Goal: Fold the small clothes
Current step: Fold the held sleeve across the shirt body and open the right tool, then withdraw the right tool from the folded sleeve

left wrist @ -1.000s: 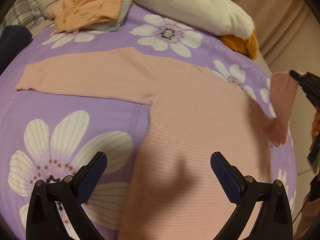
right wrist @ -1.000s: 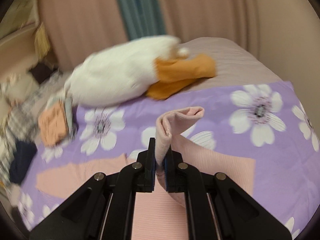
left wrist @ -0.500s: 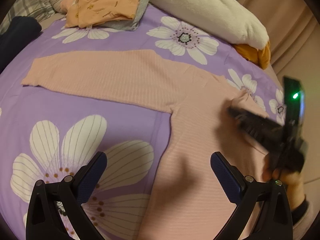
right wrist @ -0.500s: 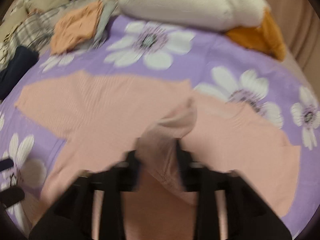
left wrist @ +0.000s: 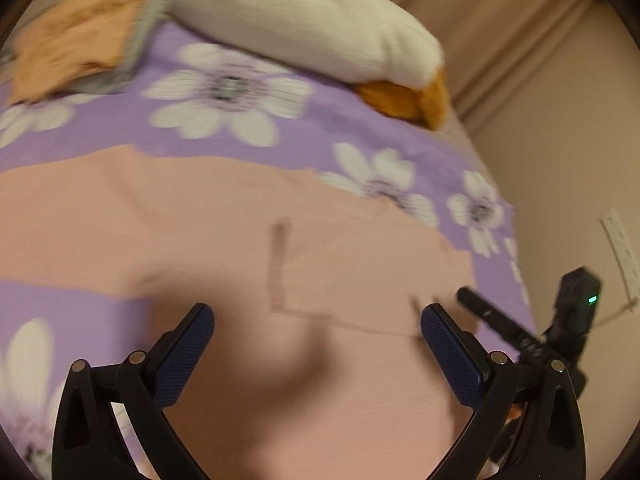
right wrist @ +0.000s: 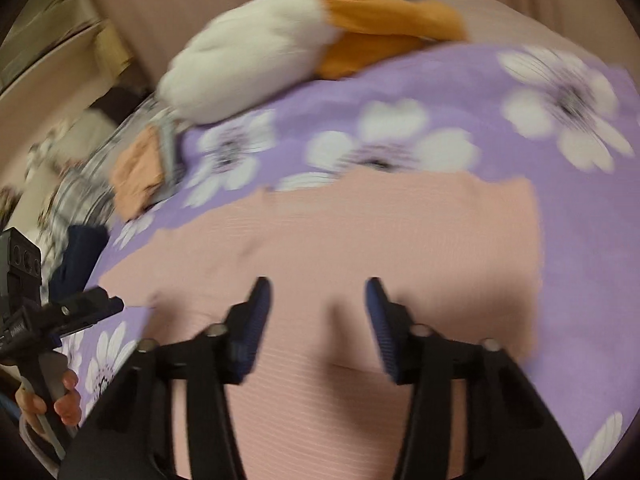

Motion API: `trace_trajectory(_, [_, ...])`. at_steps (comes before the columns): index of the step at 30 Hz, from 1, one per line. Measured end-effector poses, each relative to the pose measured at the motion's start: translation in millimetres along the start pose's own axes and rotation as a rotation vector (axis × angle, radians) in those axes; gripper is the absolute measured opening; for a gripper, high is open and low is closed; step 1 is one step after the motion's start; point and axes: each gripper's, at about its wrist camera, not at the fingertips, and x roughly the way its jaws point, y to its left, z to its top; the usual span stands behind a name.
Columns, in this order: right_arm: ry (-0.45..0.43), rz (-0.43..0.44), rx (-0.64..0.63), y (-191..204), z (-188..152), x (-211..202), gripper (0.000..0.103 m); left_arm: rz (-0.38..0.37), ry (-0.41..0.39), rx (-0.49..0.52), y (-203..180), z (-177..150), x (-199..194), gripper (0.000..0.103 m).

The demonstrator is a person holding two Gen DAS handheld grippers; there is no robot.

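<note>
Both your tongs hang released, left tongs [left wrist: 316,354] and right tongs [right wrist: 318,324], the right's jaws just narrowing on nothing, over the pink top [left wrist: 224,216] lying flat on the bed [left wrist: 320,120].

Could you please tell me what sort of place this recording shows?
Most likely a bedroom: a purple flowered bedspread carries the pink top, a white plush toy lies at its far end, and curtains hang behind.

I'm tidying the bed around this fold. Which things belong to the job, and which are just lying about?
In the job:
pink top, one sleeve folded in
left gripper, jaws open
right gripper, jaws open

Lying about:
white plush toy
orange garment pile
dark blue garment
</note>
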Motion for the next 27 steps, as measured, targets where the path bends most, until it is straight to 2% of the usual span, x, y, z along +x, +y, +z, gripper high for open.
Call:
trace_trajectory(2, [-0.013,-0.013,0.041,-18.6,-4.4,-4.1,0.037,-0.052,0.007,0.015,-12.8,5.0,17.7,0.098])
trace_trajectory(4, [-0.023,-0.017,0.068,-29.4,-10.6,-6.4,0.036,-0.103,0.026,0.006,-20.1,9.5,38.6,0.075])
trace_trajectory(6, [-0.024,-0.013,0.093,-39.3,-15.0,-7.8,0.036,-0.104,0.051,-0.006,-23.1,12.3,59.2,0.061])
trace_trajectory(9, [-0.016,-0.018,0.108,-51.1,-21.6,-6.2,0.036,-0.024,0.069,-0.006,-19.7,9.9,80.6,0.059])
trace_trajectory(11, [-0.011,-0.031,0.115,-57.5,-24.5,-5.9,0.035,0.066,0.080,0.000,-15.9,5.3,93.2,0.058])
trace_trajectory(12, [-0.009,-0.035,0.123,-60.5,-25.8,-5.2,0.033,0.092,0.086,0.000,-12.6,2.6,97.7,0.052])
trace_trajectory(14, [-0.002,-0.049,0.133,-67.3,-27.9,-3.5,0.032,0.104,0.076,0.016,-10.4,-1.3,98.4,0.049])
trace_trajectory(17, [0.002,-0.056,0.144,-69.3,-31.7,-3.8,0.033,0.123,0.080,0.043,-19.4,-2.4,93.1,0.049])
trace_trajectory(18, [-0.001,-0.055,0.144,-68.3,-32.3,-5.1,0.037,0.129,0.079,0.049,-19.2,-3.5,88.1,0.049])
trace_trajectory(23, [-0.025,-0.008,0.128,-50.0,-38.1,-24.3,0.038,0.182,0.035,0.085,-23.9,-6.1,59.7,0.053])
trace_trajectory(27, [-0.032,0.028,0.105,-28.1,-45.8,-38.6,0.051,0.216,-0.001,0.093,-4.0,-12.3,32.1,0.056])
